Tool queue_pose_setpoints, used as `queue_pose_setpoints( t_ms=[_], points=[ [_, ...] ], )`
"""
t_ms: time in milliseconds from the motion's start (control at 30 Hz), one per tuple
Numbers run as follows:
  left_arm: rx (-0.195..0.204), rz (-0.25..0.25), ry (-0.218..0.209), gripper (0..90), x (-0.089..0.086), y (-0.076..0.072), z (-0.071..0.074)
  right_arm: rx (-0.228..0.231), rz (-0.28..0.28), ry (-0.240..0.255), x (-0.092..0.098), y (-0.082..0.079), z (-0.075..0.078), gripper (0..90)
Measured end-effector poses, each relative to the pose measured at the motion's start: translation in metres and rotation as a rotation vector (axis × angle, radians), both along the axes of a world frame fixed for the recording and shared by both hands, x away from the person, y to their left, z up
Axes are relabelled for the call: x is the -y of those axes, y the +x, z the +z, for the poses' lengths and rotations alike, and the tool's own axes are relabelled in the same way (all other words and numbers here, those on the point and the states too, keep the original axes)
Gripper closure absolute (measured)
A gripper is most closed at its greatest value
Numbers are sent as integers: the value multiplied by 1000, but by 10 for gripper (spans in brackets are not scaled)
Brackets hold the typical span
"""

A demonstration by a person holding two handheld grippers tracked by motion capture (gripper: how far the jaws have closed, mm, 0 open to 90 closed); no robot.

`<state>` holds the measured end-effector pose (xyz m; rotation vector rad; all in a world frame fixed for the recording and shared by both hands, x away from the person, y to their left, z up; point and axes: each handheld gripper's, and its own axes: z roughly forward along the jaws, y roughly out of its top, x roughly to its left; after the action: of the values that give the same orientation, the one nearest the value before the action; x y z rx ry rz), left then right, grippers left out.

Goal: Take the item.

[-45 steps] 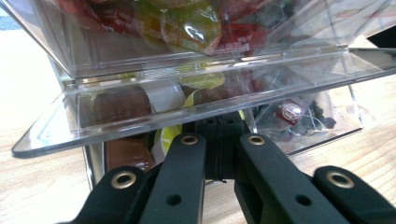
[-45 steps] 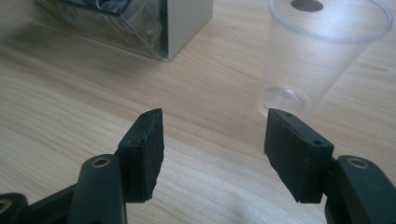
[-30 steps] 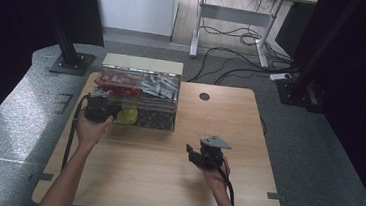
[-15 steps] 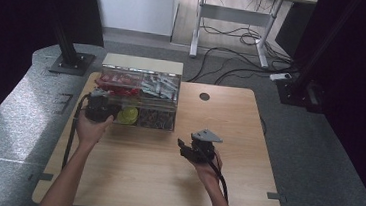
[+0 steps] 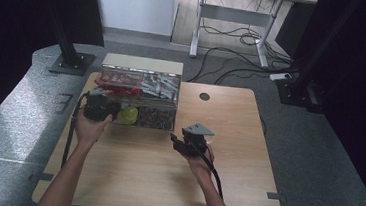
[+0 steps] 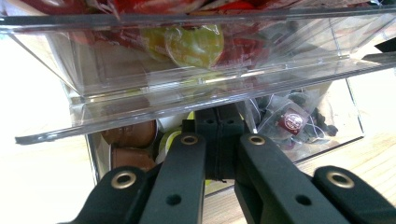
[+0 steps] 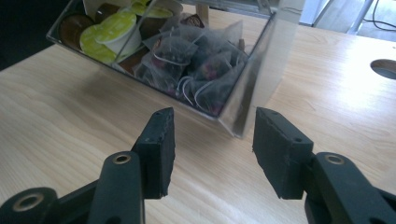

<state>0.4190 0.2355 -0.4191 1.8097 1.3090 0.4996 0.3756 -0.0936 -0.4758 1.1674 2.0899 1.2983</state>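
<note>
At clear organiser box (image 5: 143,104) on surface (image 5: 154,181): left hand-held gripper (image 5: 101,109) closed at front edge; right hand-held gripper (image 7: 212,140) empty, jaws apart, just been closing, facing box corner.

Left gripper (image 5: 101,107) clamped shut — right gripper (image 7: 212,135) half-spread, jaws just been closing, nothing between.

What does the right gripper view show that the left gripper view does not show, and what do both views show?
Right gripper view alone: the right gripper with jaws apart and nothing between them, a round hole in the table, and yellow-lidded capsules seen from above.

Left gripper view alone: the left gripper with jaws together, and the clear shelf above it.

Both: the clear organizer box with tea bags and brown capsules.
</note>
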Motion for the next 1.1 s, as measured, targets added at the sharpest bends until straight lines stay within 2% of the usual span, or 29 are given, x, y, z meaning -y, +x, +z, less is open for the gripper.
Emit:
queue_pose_setpoints(
  t_ms=[600, 1100],
  points=[
    [-4, -4, -9, 900, -2, 3, -1, 11, 48, -7, -34, 24, 1, 546],
    [-7, -10, -6, 900, -4, 4, 3, 9, 52, -2, -55, 42, -4, 587]
  ],
)
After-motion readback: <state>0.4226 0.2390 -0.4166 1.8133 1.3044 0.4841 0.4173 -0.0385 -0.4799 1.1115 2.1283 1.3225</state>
